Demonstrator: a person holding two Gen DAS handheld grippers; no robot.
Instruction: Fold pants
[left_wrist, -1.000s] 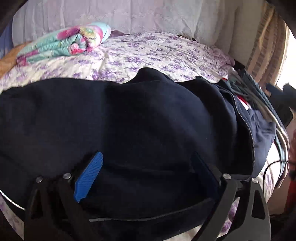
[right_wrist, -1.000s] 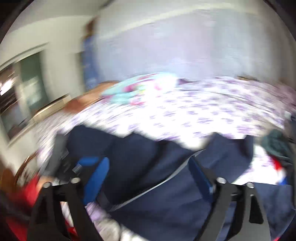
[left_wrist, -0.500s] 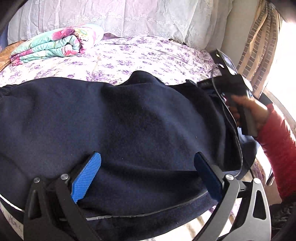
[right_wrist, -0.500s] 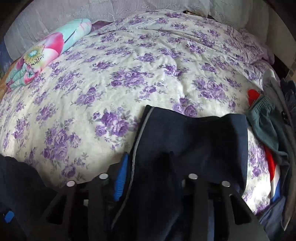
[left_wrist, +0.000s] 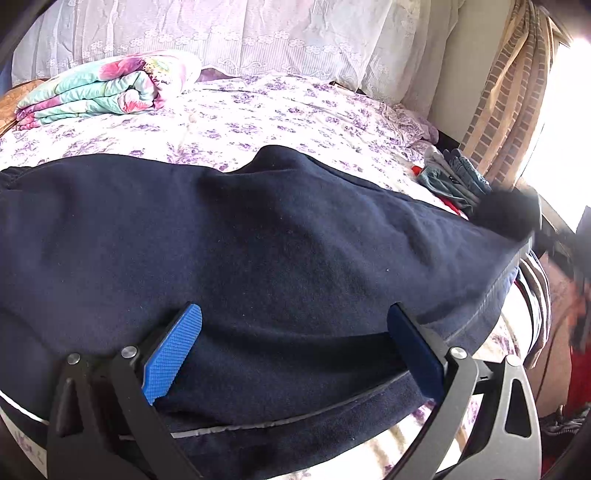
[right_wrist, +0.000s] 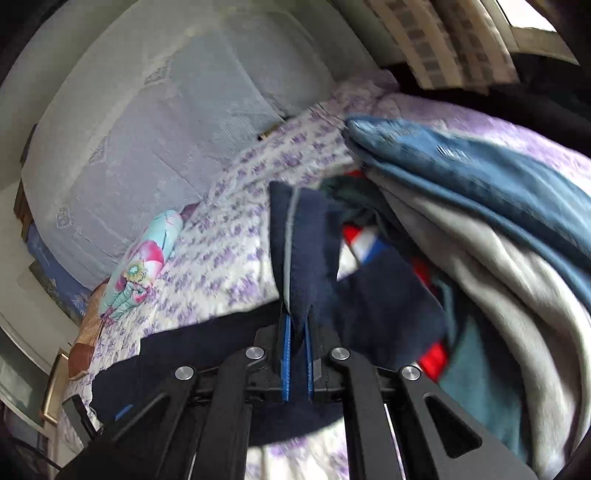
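Dark navy fleece pants (left_wrist: 258, 240) lie spread across the purple-flowered bedsheet (left_wrist: 258, 107), well in front of the folded floral quilt (left_wrist: 103, 88). The left gripper (left_wrist: 291, 343) hovers over them, jaws wide apart. The right gripper (right_wrist: 297, 332) is clamped on the pants' grey-striped end, beside a pile of clothes (right_wrist: 480, 240).

The navy pants (left_wrist: 258, 240) run off the left wrist picture's left and bottom edges, so their waist and full length cannot be told. At the far right of that view a dark smear (left_wrist: 508, 216) at the trouser end is too blurred to identify. In the right wrist view the clothes pile (right_wrist: 480, 236) is motion-blurred and cut by the right edge.
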